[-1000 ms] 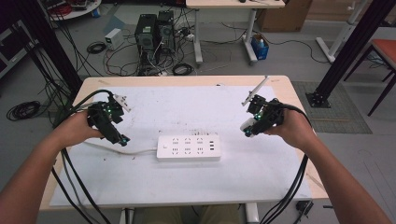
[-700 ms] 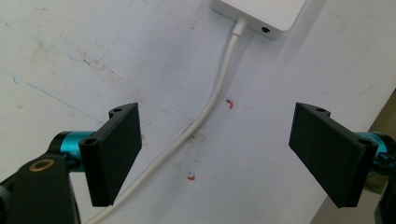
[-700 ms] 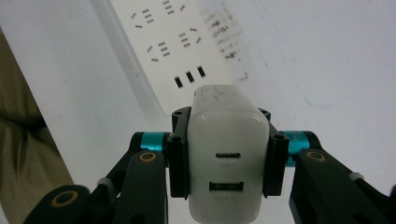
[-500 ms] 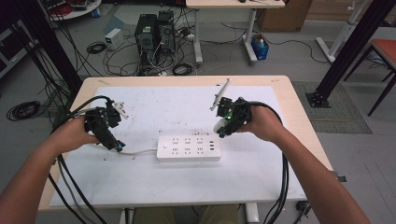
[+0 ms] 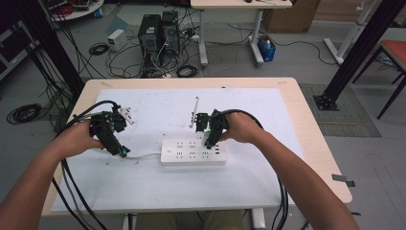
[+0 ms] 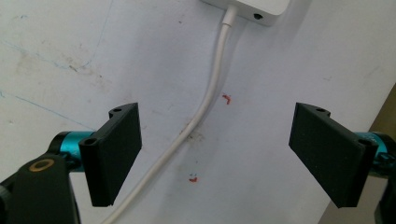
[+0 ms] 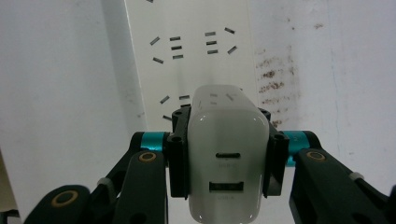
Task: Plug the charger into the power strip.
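Observation:
A white power strip [image 5: 193, 151] lies in the middle of the white mat [image 5: 268, 120], its sockets facing up [image 7: 187, 42]. Its white cord [image 6: 205, 105] runs left from the strip's end [image 6: 254, 7]. My left gripper [image 5: 122, 152] hovers over that cord with its jaws wide open [image 6: 219, 154], one on each side, not touching it. My right gripper [image 5: 207, 141] is shut on a white USB charger [image 7: 227, 163], pads pressed on its two sides. The charger's far end points down at the strip's sockets; I cannot tell whether it touches them.
The mat covers most of the wooden table [image 5: 316, 143]. Small red marks [image 6: 226, 98] and smudges dot it near the cord. Black cables [image 5: 72, 191] trail from both grippers off the near edge. Computer towers [image 5: 158, 31] stand on the floor beyond the far edge.
My right hand has carried the charger left and down, from the table's right side to over the power strip. The left hand and its open gripper have stayed over the cord.

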### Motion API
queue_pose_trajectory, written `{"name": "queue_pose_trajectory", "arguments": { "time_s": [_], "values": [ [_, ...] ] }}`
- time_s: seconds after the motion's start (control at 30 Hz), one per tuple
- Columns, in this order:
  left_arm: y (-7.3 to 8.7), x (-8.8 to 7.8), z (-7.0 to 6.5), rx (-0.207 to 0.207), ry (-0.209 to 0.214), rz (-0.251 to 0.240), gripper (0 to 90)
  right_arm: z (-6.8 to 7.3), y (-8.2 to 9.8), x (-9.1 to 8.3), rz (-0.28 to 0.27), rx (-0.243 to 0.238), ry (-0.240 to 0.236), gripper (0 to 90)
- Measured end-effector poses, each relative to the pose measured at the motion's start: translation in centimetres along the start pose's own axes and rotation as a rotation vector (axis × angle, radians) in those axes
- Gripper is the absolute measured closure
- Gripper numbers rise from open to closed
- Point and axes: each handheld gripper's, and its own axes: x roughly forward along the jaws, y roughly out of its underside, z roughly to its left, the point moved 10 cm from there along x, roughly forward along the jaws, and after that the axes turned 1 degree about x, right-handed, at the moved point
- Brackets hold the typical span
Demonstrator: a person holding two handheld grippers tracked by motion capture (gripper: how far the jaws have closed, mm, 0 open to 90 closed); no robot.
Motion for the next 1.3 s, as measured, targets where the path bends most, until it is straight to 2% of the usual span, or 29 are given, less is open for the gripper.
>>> {"name": "queue_pose_trajectory", "arguments": {
  "time_s": [0.3,0.37,0.5,0.73,0.8,0.83,0.87,0.9,1.07,1.1,1.17,1.2,1.3],
  "values": [
    [0.4,0.6,0.4,-0.011,0.013,0.000,17.1,-0.3,-0.8,1.3,0.030,-0.058,-0.029,62.1],
    [0.4,0.7,0.5,-0.003,0.015,0.003,17.1,-0.4,-1.0,1.6,0.036,-0.073,-0.029,62.1],
    [0.4,1.1,0.5,-0.010,0.024,-0.004,17.1,-0.5,-0.8,2.1,0.074,-0.112,-0.038,62.1],
    [0.3,1.4,0.5,-0.015,0.030,-0.010,17.2,-0.7,-1.3,2.3,0.099,-0.151,-0.061,62.2],
    [0.2,1.5,0.4,-0.011,0.032,-0.014,17.1,-0.7,-1.2,2.2,0.093,-0.187,-0.071,62.2],
    [0.1,1.5,0.4,-0.011,0.030,-0.017,17.2,-0.7,-1.2,2.3,0.077,-0.230,-0.070,62.1],
    [0.1,1.4,0.4,-0.007,0.031,-0.016,17.2,-0.6,-1.1,2.2,0.080,-0.252,-0.067,62.1],
    [0.1,1.4,0.5,-0.005,0.031,-0.016,17.2,-0.7,-1.1,2.2,0.086,-0.246,-0.065,62.1],
    [0.2,1.2,0.4,-0.013,0.028,-0.026,17.1,-0.7,-1.5,2.5,0.132,-0.126,-0.054,62.3],
    [0.4,1.1,0.5,-0.003,0.025,-0.021,17.1,-0.6,-1.5,2.5,0.137,-0.112,-0.049,62.4],
    [0.5,1.1,0.5,-0.009,0.023,-0.027,17.2,-0.5,-1.5,2.7,0.141,-0.098,-0.031,62.4],
    [0.5,1.1,0.4,-0.017,0.023,-0.033,17.2,-0.4,-1.4,3.2,0.141,-0.120,-0.024,62.4],
    [0.6,1.1,0.4,-0.010,0.022,-0.030,17.2,-0.5,-1.3,3.1,0.118,-0.103,-0.036,62.5]
  ]
}}
